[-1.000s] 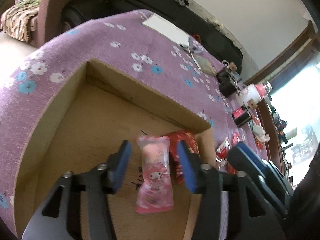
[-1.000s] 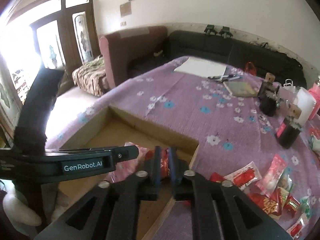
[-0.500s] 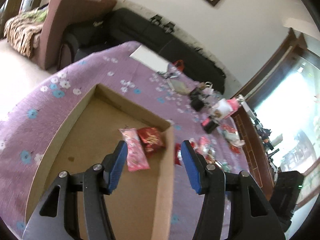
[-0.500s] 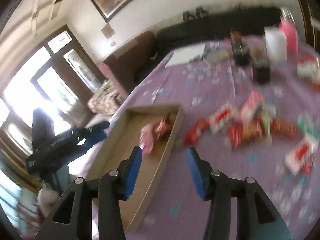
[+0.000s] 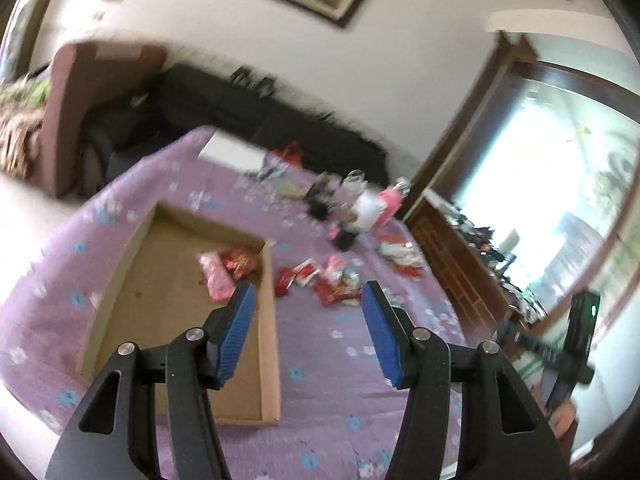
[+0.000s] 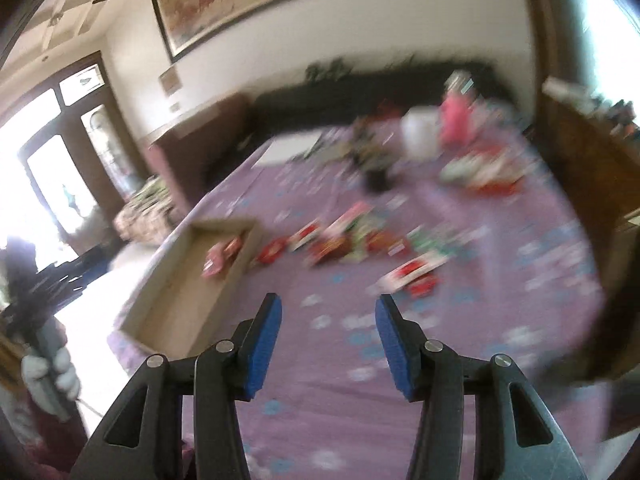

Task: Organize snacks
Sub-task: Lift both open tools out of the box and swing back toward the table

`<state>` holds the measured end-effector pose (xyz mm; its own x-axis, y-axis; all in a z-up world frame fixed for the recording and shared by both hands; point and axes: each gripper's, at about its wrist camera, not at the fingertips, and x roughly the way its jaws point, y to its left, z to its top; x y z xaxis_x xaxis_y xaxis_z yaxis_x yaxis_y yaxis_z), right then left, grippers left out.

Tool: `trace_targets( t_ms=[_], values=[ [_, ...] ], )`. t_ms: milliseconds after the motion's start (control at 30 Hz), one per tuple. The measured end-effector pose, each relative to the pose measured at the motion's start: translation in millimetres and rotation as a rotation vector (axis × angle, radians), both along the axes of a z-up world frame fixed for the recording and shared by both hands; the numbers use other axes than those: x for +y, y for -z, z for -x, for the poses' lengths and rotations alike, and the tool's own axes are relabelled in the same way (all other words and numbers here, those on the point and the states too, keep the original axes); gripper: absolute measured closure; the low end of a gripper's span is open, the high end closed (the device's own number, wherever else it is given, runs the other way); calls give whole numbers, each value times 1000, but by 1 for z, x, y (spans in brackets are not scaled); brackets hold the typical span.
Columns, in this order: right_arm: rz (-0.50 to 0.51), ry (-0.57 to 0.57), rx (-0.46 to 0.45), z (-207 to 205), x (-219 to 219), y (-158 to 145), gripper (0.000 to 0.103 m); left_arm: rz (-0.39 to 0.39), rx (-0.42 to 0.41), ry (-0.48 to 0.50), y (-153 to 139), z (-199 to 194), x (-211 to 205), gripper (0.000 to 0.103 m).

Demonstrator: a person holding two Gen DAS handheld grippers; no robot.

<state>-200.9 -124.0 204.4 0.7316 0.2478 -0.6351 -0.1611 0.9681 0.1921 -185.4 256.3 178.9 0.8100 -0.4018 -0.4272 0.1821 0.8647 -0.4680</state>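
Note:
A shallow cardboard box lies on the purple flowered tablecloth. In its far right corner lie a pink snack packet and a red snack packet. Several loose snack packets are scattered on the cloth right of the box. My left gripper is open and empty, held high over the box's right wall. My right gripper is open and empty, high above the cloth, right of the box. The loose packets lie beyond it. Both views are blurred.
Black cups, a white container and a pink bottle stand at the far side of the table. White paper lies at the far edge. A dark sofa runs behind. A wooden cabinet stands at the right.
Both grippers have pulled up and back from the box. The right gripper has gone from shut to open. The pink and red packets stay in the box corner.

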Motion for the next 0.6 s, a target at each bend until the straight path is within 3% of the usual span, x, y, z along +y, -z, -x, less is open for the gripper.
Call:
trace_targets(
  t_ms=[200,300,500,600],
  values=[
    [120,183,-151,47,-52,-84,50,-87,-155,-71,-55,42,33,49],
    [185,268,-216,64,-70,-115,50,-122,-177,-131,-60,44,46,49],
    [212,374,-249,74,-86,-132,51,-51,-130,-175,-56,29,76,49],
    [224,420,-250,72,-93,-139,51,-49,-168,-169,-69,39,80,49]
  ],
)
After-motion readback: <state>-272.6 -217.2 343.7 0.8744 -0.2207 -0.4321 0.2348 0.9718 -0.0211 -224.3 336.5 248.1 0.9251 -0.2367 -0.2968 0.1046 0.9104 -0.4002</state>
